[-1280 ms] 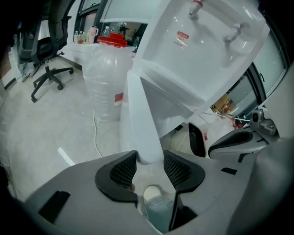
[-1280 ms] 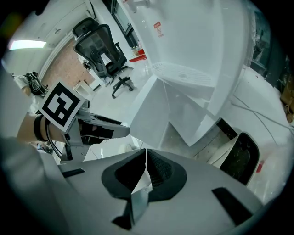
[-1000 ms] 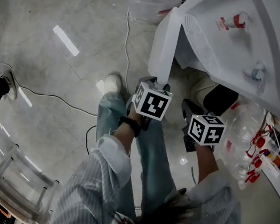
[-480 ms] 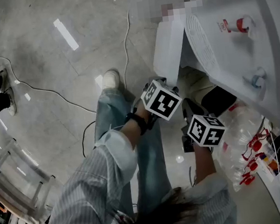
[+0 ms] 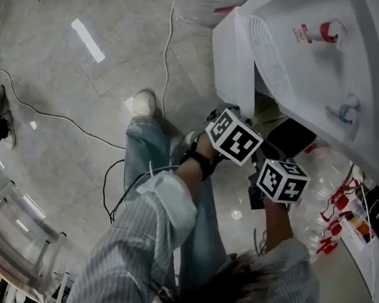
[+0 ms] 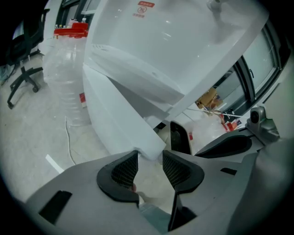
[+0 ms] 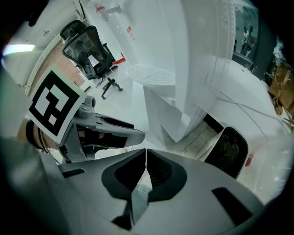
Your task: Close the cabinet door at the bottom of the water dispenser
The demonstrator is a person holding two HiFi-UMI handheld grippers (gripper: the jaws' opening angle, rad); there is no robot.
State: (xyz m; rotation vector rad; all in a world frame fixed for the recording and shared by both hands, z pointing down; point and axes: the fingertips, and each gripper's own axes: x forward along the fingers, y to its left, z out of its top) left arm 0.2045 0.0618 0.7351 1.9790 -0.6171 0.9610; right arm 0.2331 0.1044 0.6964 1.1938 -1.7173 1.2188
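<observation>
The white water dispenser stands at the right, and its bottom cabinet door hangs open toward the floor. My left gripper is at the door's lower corner, which sits at the gap between the tips. Its jaws have just been closing a little; the pads stand apart from the door. In the head view its marker cube hides the jaws. My right gripper is shut on nothing, its cube just below the left one. The door also shows beyond it.
A dark object sits in the open cabinet. Clear water bottles crowd the floor right of the dispenser, and a large one stands left of the door. A cable crosses the tiles. The person's leg is below the grippers.
My left gripper has moved right toward the dispenser along with the door's lower edge, and the door has swung partway in. The right gripper shifted only slightly.
</observation>
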